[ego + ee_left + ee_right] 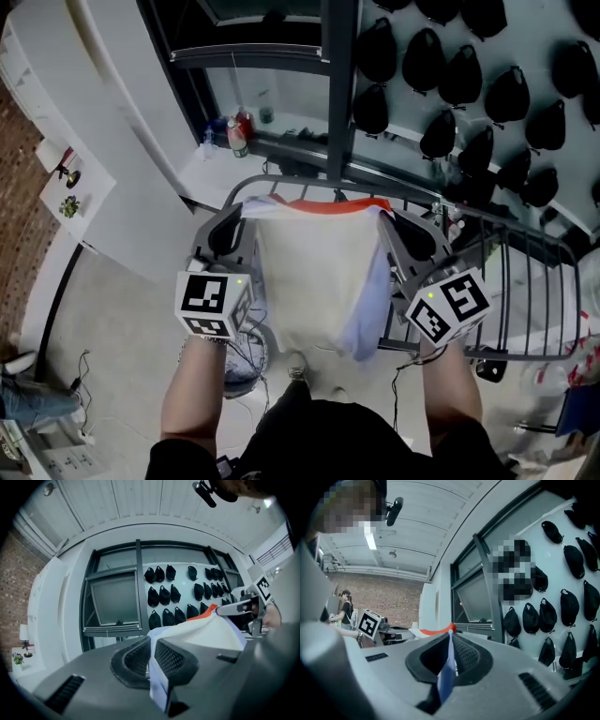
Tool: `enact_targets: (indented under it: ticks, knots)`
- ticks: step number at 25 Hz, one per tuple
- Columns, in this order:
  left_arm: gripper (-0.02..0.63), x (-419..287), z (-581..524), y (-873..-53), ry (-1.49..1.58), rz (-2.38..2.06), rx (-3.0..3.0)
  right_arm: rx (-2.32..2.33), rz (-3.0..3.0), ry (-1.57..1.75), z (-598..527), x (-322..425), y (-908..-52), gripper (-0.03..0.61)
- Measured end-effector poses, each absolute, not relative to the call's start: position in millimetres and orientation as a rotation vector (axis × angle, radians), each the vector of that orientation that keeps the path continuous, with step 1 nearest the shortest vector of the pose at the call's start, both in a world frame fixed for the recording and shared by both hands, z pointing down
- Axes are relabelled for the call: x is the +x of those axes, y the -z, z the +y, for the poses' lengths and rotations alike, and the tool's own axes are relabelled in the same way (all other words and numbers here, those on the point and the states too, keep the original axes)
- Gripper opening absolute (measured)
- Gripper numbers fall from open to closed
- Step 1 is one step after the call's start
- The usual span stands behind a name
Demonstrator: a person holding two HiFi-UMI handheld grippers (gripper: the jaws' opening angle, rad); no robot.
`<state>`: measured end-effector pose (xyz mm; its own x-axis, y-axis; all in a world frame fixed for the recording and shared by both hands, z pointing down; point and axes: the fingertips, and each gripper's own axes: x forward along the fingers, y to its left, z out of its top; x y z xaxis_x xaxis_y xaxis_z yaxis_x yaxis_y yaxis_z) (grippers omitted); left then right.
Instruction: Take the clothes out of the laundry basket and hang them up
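Observation:
A cream garment (pixel 314 281) with a red top edge and a pale lilac side hangs spread between my two grippers, over the near rails of a metal drying rack (pixel 525 281). My left gripper (pixel 244 216) is shut on its upper left corner, and my right gripper (pixel 386 218) is shut on its upper right corner. In the left gripper view the cloth (pixel 211 630) runs from between the shut jaws (pixel 151 656) out to the right gripper (pixel 243 606). In the right gripper view a lilac fold (pixel 446 672) is pinched in the jaws (pixel 451 653), and the left gripper's marker cube (pixel 369 624) shows beyond.
A dark window post (pixel 339 84) rises just behind the rack. Several black caps (pixel 487 84) hang on the wall at the right. Bottles (pixel 239 131) stand on the sill at the back left. A wire basket (pixel 239 366) sits on the floor under my left hand.

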<state>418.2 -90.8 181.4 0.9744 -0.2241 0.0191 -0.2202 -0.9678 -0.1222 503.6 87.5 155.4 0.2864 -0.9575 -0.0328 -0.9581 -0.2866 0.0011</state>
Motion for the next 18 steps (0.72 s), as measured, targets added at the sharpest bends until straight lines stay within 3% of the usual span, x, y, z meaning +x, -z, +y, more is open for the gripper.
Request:
enact_targets:
  ticks: [18]
  knots:
    - [0.020, 524.7, -189.7, -290.6, 0.283, 0.157, -3.091, -2.694, 1.643, 0.247, -11.3, 600.4, -260.2, 0.015]
